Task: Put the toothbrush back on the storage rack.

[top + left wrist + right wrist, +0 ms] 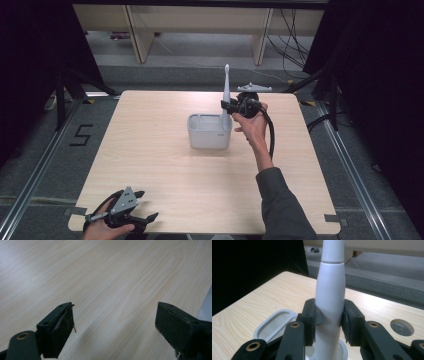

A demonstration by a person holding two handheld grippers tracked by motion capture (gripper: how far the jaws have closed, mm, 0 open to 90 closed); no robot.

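The right tool (329,322) is pinching a white electric toothbrush (330,297) upright by its handle, the lower end already down in the round slot at the right end of the grey holder (207,136) mid-desk (150,165). The left tool (132,212) sits spread wide and empty at the near desk edge. Risk here: nothing steadies that light holder, so an off-centre push could catch the slot rim and tip or skid it.

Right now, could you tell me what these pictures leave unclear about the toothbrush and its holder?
- Toothbrush lower end: right gripper view, hidden behind the right gripper.
- Toothbrush head: right gripper view, cut off by the top edge; high view, too small for bristles.
- Holder inside: high view, hidden by its walls.
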